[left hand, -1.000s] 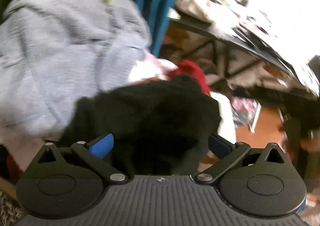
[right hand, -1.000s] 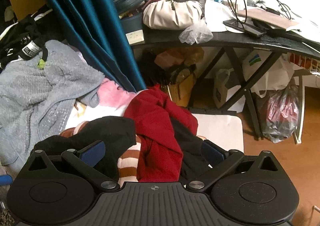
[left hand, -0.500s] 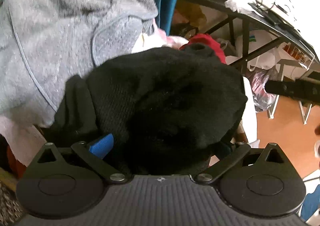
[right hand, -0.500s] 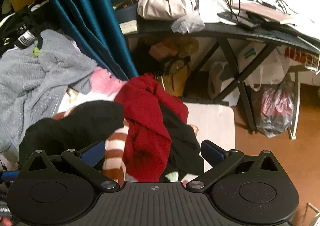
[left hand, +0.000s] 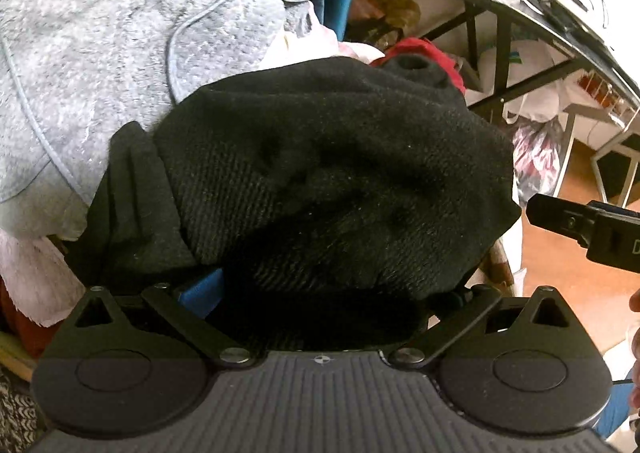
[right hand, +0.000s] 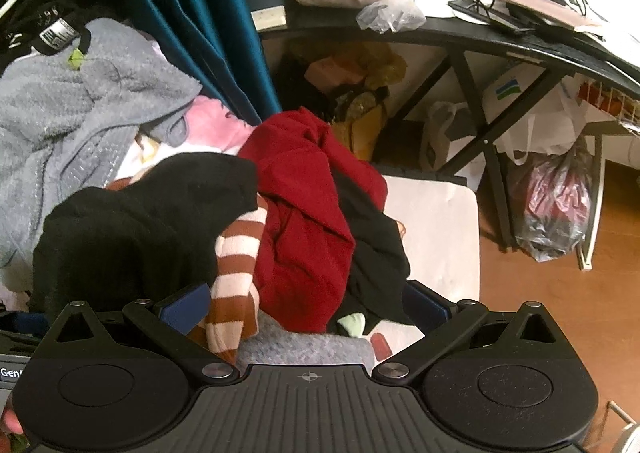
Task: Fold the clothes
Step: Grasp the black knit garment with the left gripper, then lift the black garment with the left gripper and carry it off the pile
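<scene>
Bunching in left gripper (left hand: 320, 293): black garment (left hand: 328, 173), orientation unclear.

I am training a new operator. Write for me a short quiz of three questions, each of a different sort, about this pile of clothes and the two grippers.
1. True or false: the right gripper is clamped on the red garment.
2. Multiple choice: what fills the space between the fingers of the left gripper? A) the grey fleece B) the black garment C) a white towel
3. Fill in: the striped sleeve has white and ____ bands.

Key
1. False: its jaws stand wide apart, with the clothes lying beyond them.
2. B, though whether the jaws grip it cannot be told.
3. Rust-brown.
</scene>
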A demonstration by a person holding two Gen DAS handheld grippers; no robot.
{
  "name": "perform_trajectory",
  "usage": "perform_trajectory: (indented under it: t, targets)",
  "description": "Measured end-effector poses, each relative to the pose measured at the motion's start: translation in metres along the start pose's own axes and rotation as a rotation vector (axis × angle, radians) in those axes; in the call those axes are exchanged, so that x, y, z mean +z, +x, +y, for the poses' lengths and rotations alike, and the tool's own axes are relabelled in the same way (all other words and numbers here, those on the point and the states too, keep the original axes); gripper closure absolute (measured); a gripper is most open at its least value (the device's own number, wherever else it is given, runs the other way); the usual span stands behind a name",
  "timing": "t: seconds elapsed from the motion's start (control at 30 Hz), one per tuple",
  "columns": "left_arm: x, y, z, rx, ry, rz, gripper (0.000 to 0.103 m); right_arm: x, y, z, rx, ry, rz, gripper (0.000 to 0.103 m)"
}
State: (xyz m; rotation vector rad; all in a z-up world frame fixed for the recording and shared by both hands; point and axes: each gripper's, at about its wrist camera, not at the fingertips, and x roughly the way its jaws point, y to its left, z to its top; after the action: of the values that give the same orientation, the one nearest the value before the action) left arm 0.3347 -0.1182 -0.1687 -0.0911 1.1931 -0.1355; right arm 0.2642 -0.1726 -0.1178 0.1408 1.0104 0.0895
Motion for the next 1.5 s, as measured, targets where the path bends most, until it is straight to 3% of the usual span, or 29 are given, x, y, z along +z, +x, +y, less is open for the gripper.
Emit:
perform_trajectory:
  t: [0.27, 0.37, 0.43, 0.53, 0.8, 1.07, 1.3, 1.5]
  targets:
    - [0.008, 0.001, 0.003, -0.031, 0.019, 0.056, 0.000, -0.007, 0.004, -0.006, -0.016, 0.013, 0.018, 0.001]
    - [0.009, -0.014, 0.004, -0.053, 0.033, 0.034, 0.024, -0.008, 0.004, -0.010, -0.019, 0.024, 0.020, 0.001]
    - [0.008, -0.029, 0.004, -0.055, 0.040, 0.002, 0.051, -0.009, 0.004, -0.011, -0.017, 0.027, 0.020, 0.001]
    - [0.007, -0.048, 0.012, -0.049, 0.007, -0.055, 0.077, -0.011, 0.006, -0.010, -0.010, 0.031, 0.023, 0.001]
    - [0.016, -0.108, 0.041, -0.034, -0.123, -0.247, 0.085, -0.007, 0.008, 0.009, 0.041, -0.012, 0.017, 0.001]
    - [0.034, -0.192, 0.071, -0.011, -0.136, -0.558, 0.086, 0.006, 0.005, 0.034, 0.074, -0.054, -0.009, 0.001]
    - [0.049, -0.213, 0.096, 0.012, -0.177, -0.624, 0.086, 0.020, 0.002, 0.055, 0.098, -0.074, -0.034, 0.001]
    - [0.065, -0.232, 0.109, 0.013, -0.148, -0.699, 0.086, 0.033, 0.002, 0.067, 0.092, -0.063, -0.045, 0.001]
